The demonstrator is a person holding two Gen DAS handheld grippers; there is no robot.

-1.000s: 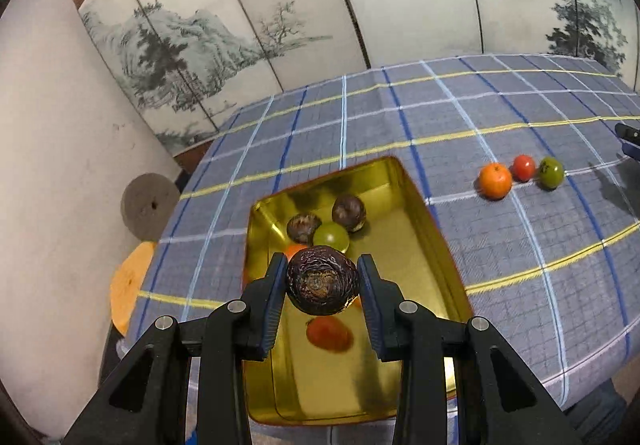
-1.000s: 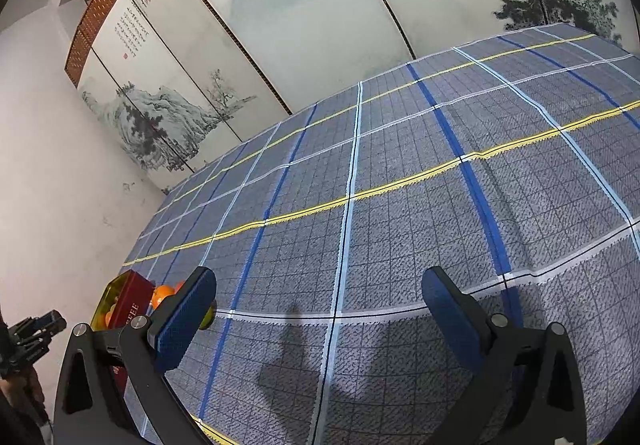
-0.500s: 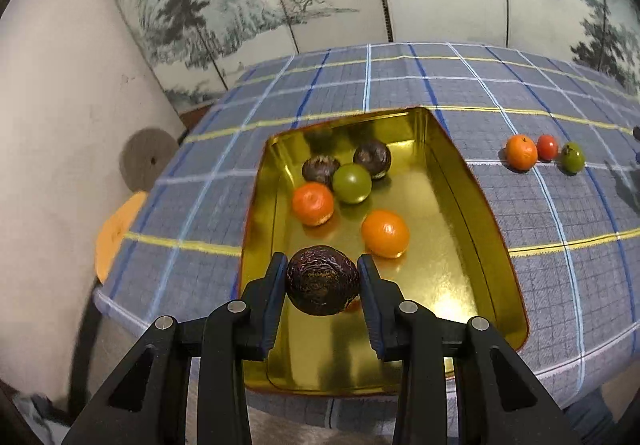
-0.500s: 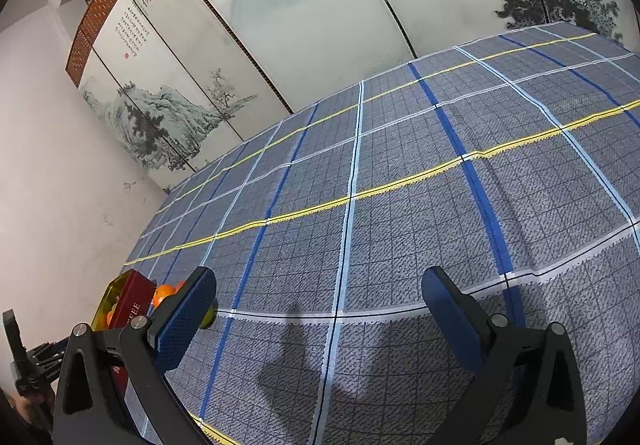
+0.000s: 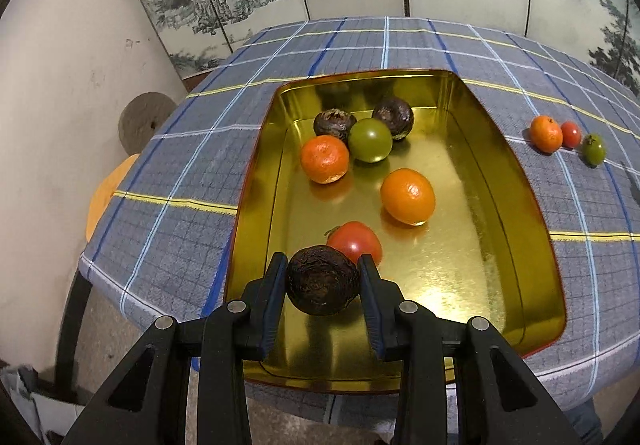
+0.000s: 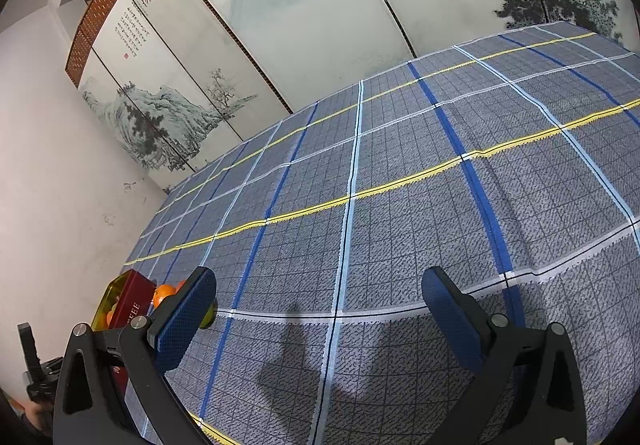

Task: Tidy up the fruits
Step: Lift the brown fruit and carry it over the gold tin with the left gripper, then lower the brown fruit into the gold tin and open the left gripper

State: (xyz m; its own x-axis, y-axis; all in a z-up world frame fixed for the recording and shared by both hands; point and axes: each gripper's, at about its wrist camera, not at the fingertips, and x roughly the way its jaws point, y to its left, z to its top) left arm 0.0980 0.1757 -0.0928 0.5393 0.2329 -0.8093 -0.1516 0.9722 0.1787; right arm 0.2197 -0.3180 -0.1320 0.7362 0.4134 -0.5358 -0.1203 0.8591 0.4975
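My left gripper (image 5: 323,287) hangs over the near end of the tray (image 5: 516,213), with a passion fruit (image 5: 322,281) between its pads. Just behind that fruit a tomato (image 5: 356,243) lies in the tray. Farther back and to the right sits an orange (image 5: 408,196). At the far end four fruits cluster together: a second orange (image 5: 325,159) in front on the left, a round fruit (image 5: 370,140) beside it, and two passion fruits (image 5: 334,122) behind them. The tray sits on the table (image 5: 176,173) near its left edge. Right of the tray three small fruits (image 5: 571,134) lie in a row on the cloth. My right gripper (image 6: 320,309) hangs over bare cloth, the tray far to its left.
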